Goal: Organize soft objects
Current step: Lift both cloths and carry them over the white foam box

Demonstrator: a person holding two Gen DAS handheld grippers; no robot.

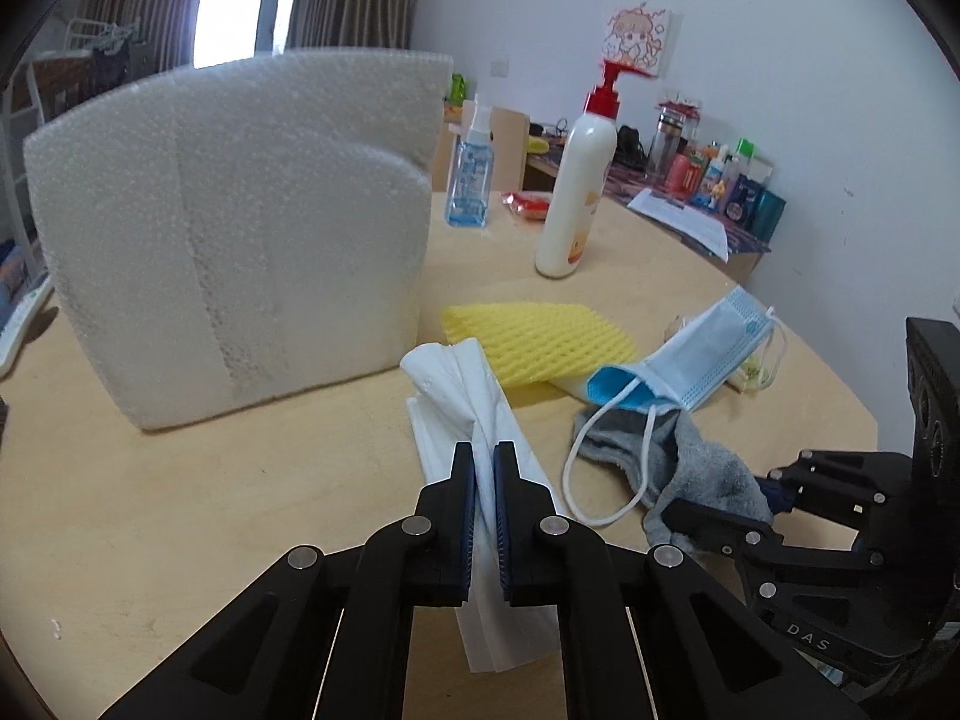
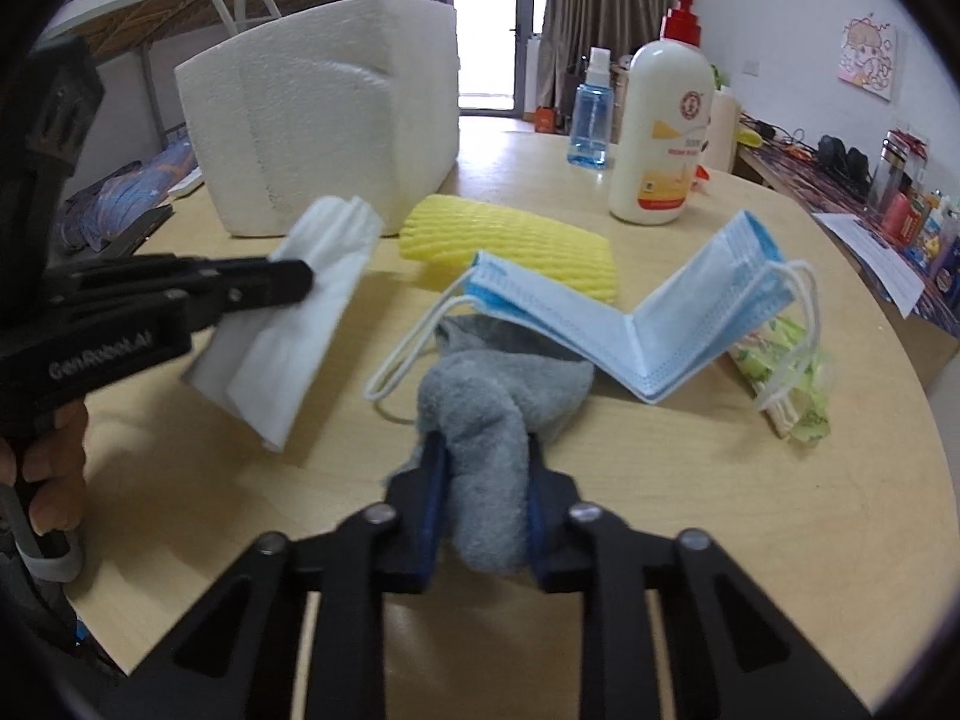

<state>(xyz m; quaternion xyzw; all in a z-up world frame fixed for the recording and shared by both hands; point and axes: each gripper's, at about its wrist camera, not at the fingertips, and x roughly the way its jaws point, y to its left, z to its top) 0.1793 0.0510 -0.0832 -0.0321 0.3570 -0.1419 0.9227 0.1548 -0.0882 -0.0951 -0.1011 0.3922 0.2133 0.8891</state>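
My left gripper (image 1: 485,462) is shut on a folded white tissue (image 1: 462,396), which hangs lifted off the wooden table (image 1: 270,480); the right wrist view shows that same left gripper (image 2: 303,285) holding the tissue (image 2: 288,336) in the air. My right gripper (image 2: 483,456) is shut on a bunched grey sock (image 2: 492,414) that lies partly under a blue face mask (image 2: 648,324). From the left wrist view the right gripper (image 1: 690,516) reaches in from the right onto the sock (image 1: 702,468), below the mask (image 1: 690,360). A yellow foam net (image 2: 510,246) lies behind them.
A large white foam block (image 2: 324,114) stands at the back left. A lotion pump bottle (image 2: 663,138) and a blue spray bottle (image 2: 591,120) stand behind the net. A green packet (image 2: 786,372) lies under the mask's right end. A cluttered side table (image 1: 708,192) lines the wall.
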